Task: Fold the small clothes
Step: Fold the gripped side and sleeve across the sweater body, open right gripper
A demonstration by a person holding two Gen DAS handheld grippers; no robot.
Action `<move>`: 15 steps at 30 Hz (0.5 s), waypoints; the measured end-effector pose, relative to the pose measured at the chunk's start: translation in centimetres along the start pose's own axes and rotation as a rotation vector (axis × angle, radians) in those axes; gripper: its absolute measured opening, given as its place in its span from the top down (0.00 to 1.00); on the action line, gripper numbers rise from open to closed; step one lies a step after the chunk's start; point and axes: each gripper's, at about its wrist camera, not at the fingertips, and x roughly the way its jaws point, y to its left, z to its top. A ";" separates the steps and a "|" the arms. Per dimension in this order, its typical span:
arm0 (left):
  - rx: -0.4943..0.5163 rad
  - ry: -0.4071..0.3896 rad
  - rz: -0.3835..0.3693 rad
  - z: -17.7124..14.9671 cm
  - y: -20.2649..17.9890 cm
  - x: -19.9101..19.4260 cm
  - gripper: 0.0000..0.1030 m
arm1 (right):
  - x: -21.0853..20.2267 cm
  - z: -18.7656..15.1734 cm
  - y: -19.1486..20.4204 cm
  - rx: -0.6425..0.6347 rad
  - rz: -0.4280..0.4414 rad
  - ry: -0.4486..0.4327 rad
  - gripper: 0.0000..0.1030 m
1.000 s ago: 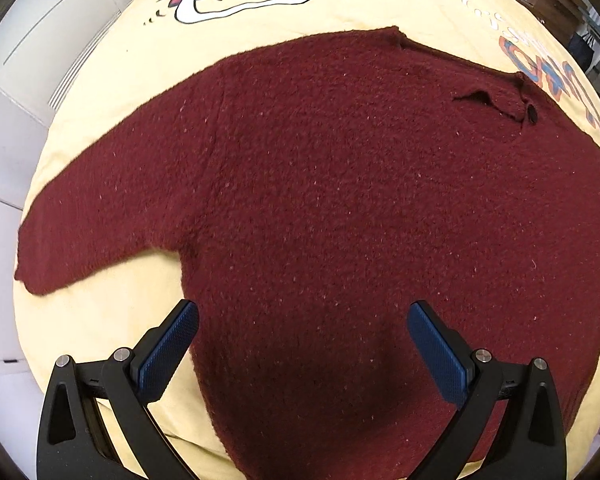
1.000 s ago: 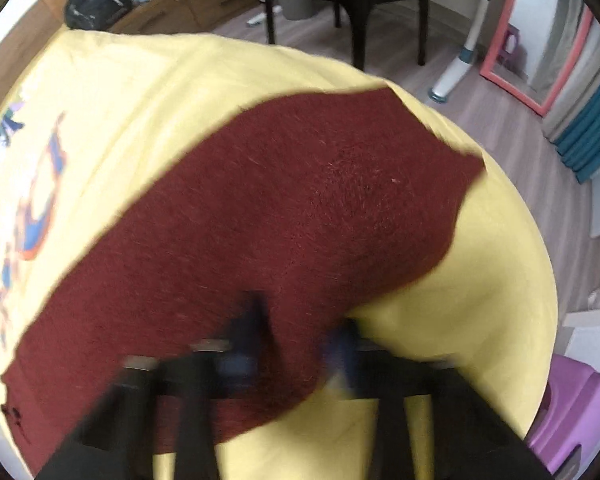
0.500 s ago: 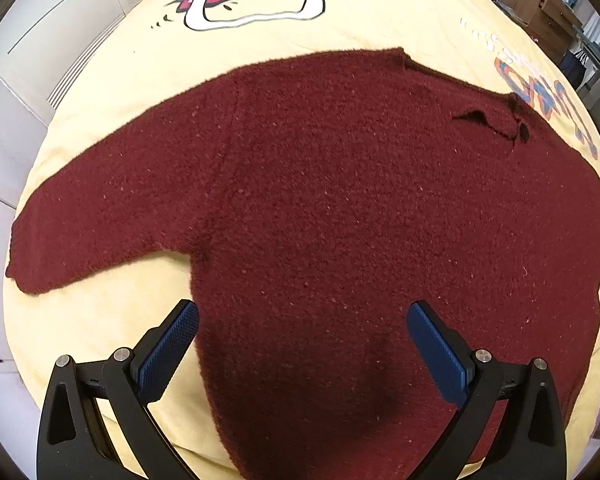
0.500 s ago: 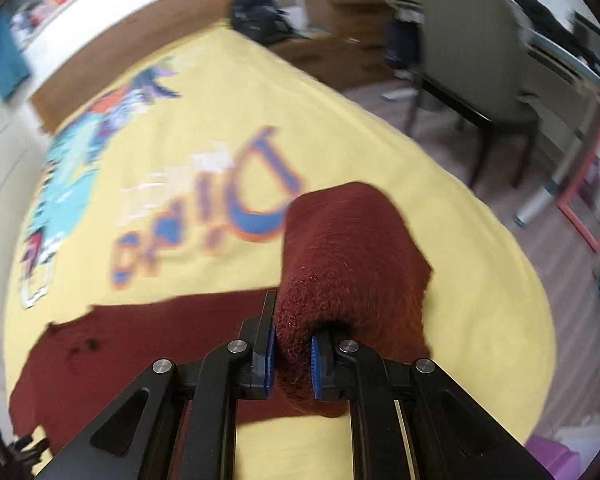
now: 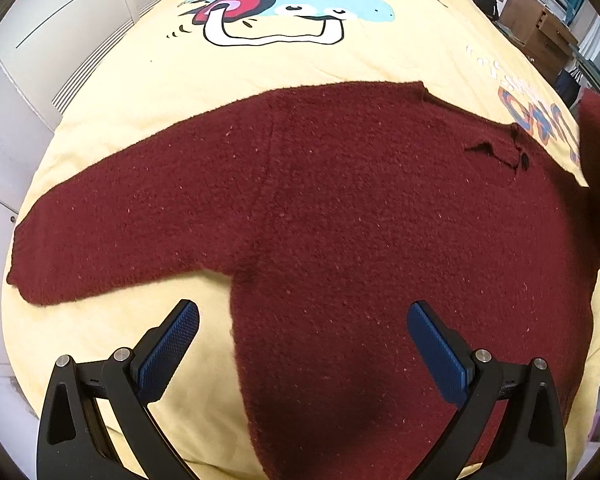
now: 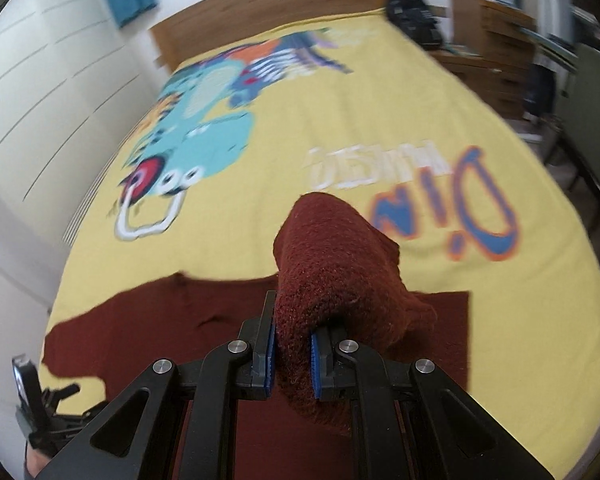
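Right wrist view: right gripper (image 6: pixel 292 350) is clamped on the right sleeve (image 6: pixel 336 264) of the dark red knit sweater (image 5: pixel 360 240). A second ago that sleeve lay flat on the yellow bedspread (image 5: pixel 148 92) with the jaws just biting into it. Now it is lifted clear and bunched in a hump above the pads, its cuff end draping just past the fingertips, with the sweater body spread below and ahead of the gripper. The background is motion-blurred, so the carry is mid-swing.

Left wrist view confirms it: at the far right edge, beyond the right pad, a raised flap of red knit stands above the bedspread where a second ago the sleeve ran out flat. The rest of the sweater is unchanged, flat and chest-up. The left sleeve (image 5: pixel 112 240) is stretched out to the left of the left gripper (image 5: pixel 300 340), and the collar notch sits ahead and to the right.

Left gripper is wide open with nothing between its pads, hovering over the lower hem area. One pad is over bare bedspread just beside the sweater's side edge, the other over the body.

Read: the first fold is under way, with the right sleeve going across the chest. The sleeve still needs laying down flat on the body, then release. Left sleeve and the hem-up fold are not started. The thick knit looks prone to bunching, so the sleeve probably lands lumpy unless it is drawn taut on the way down.
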 end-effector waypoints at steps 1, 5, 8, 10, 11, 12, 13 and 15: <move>0.002 0.002 -0.003 0.1 0.1 0.1 0.01 | 1.0 -0.4 1.0 -0.011 0.011 0.021 0.87; 0.026 0.002 0.009 0.2 0.2 0.1 0.01 | 5.2 -3.4 3.9 -0.040 0.027 0.123 0.87; 0.033 0.008 0.010 0.0 0.3 0.3 0.01 | 8.0 -6.2 4.9 -0.052 0.029 0.199 0.87; 0.034 0.009 0.009 0.0 0.4 0.6 0.01 | 9.4 -7.7 5.1 -0.060 0.028 0.240 0.87; 0.033 0.010 0.009 -0.1 0.5 0.6 0.01 | 10.0 -8.4 5.3 -0.062 0.022 0.252 0.87; 0.031 0.011 0.007 -0.1 0.6 0.7 0.01 | 10.6 -9.0 5.2 -0.061 0.016 0.267 0.87; 0.030 0.014 0.004 -0.2 0.6 0.7 0.01 | 11.1 -9.6 5.2 -0.061 0.010 0.284 0.87; 0.030 0.020 0.005 -0.4 0.7 0.9 0.01 | 12.1 -10.5 5.0 -0.066 -0.001 0.310 0.86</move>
